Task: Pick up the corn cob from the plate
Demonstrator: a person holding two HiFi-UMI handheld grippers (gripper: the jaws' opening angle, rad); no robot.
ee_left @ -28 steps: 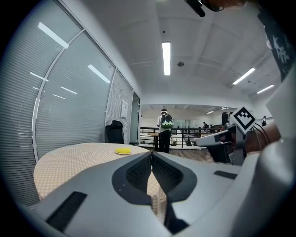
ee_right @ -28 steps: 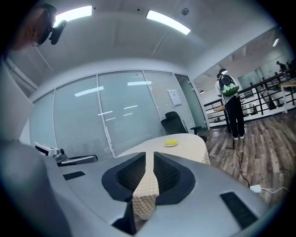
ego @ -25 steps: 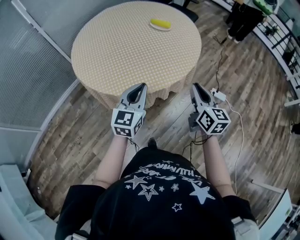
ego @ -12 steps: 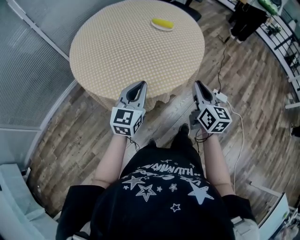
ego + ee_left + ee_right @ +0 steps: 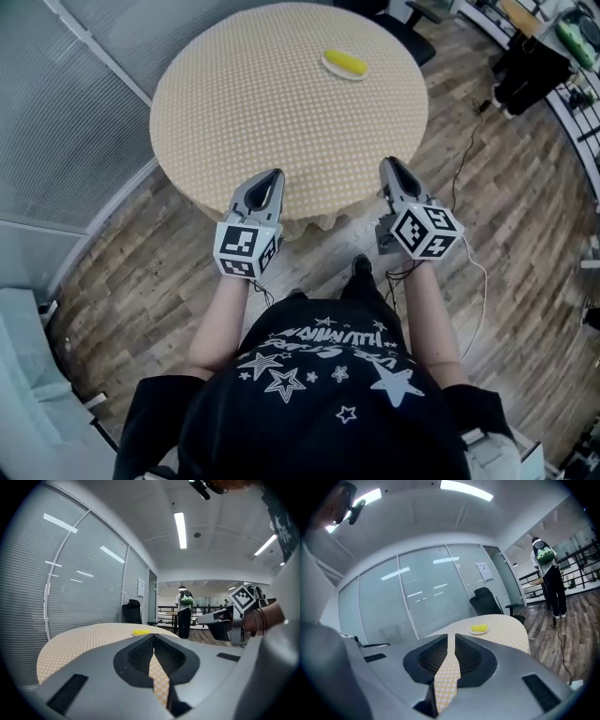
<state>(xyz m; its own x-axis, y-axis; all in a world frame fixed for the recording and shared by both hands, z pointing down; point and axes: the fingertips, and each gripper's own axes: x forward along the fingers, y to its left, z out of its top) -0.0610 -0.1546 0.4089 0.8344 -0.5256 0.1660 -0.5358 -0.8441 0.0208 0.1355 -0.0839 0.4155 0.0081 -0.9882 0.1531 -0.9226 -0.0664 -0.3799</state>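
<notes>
Both arms reach forward from the torso, elbows bent, bare below short black sleeves. The left forearm and right forearm run roughly parallel and well apart.

Left claw: points ahead, close to level, nose tipped slightly down. Jaws together, tips meeting. Its marker cube sits at the rear, over the wrist.

Right claw: same heading and tilt, about abreast of the left. Jaws closed to a thin seam. Right marker cube is turned corner-up toward the head.
</notes>
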